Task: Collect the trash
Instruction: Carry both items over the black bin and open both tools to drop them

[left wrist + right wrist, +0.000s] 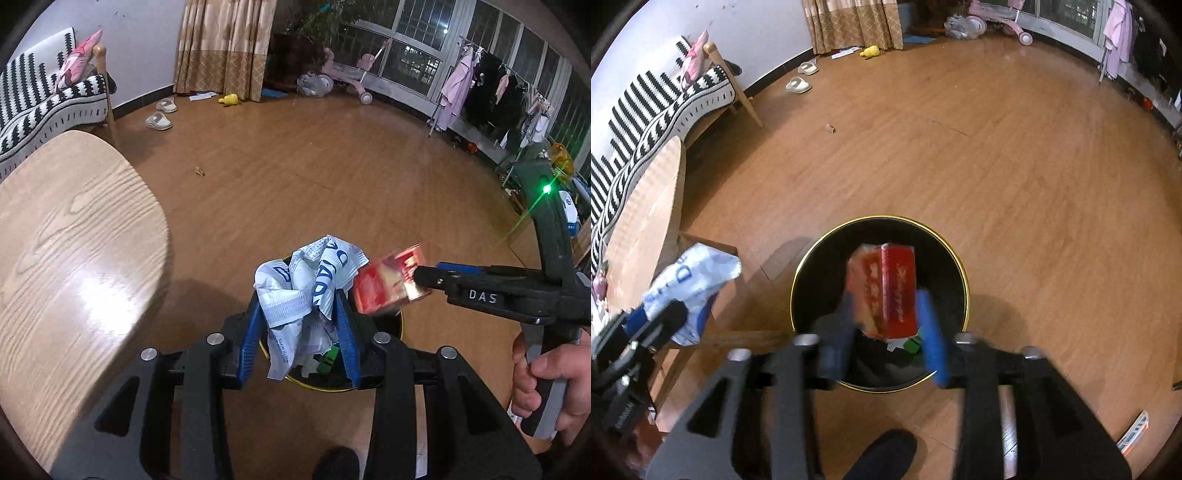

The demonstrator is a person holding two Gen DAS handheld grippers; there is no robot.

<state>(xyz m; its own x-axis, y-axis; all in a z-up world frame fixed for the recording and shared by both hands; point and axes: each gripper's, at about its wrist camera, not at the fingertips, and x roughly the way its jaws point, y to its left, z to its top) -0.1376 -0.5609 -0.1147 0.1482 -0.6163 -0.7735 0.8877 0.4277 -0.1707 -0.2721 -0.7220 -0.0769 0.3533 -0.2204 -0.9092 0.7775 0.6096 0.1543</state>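
Now my left gripper (301,314) clamps the wrapper (308,280); my right gripper (886,321) stands released, red box (886,291) seemingly loose above the bin (960,266).

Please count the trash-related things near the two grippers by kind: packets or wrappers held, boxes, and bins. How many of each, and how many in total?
Crumpled white-and-blue wipes packet, clamped in the left gripper: 1
Red box, between the opened fingers of the right gripper, over the bin: 1
Black bin with gold rim: 1
Total: 3
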